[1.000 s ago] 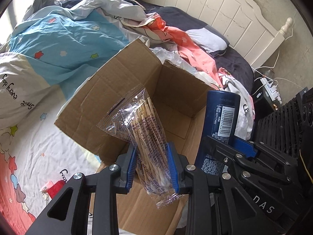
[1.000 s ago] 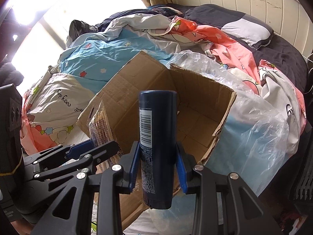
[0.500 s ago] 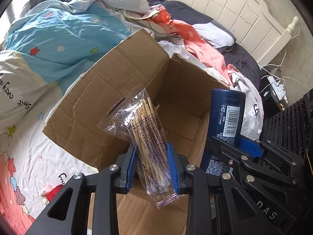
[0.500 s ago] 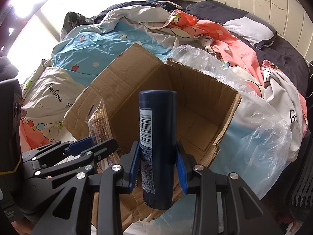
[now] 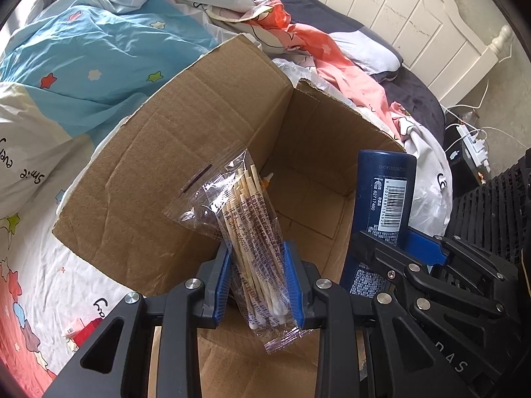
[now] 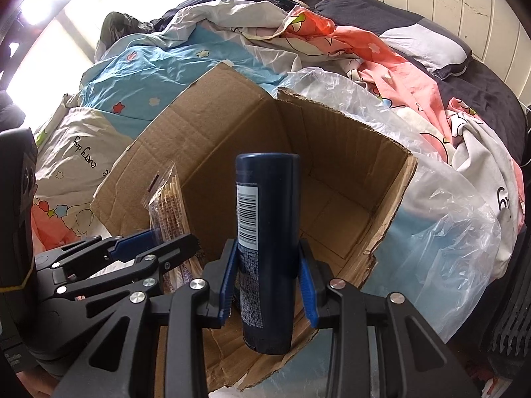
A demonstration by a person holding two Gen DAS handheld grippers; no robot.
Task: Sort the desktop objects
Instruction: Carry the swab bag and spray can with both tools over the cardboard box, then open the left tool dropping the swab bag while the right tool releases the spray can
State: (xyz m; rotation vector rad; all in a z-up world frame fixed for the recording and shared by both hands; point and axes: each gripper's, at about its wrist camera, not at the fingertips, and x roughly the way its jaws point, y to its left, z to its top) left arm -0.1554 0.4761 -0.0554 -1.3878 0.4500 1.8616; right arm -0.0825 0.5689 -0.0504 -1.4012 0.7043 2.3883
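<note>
Two grippers hang side by side over an open cardboard box (image 5: 186,152) resting on a rumpled bed (image 5: 99,53). The left gripper (image 5: 259,282) is clamped on a clear packet of wooden sticks (image 5: 249,229), tilted above the box's near edge. The right gripper (image 6: 268,285) is clamped on an upright dark blue bottle (image 6: 267,232), barcode facing left, with a plastic bag (image 6: 441,242) beside the box.

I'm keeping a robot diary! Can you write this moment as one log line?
left gripper: shut on clear packet of wooden sticks | right gripper: shut on dark blue cylindrical bottle | both over open brown cardboard box
</note>
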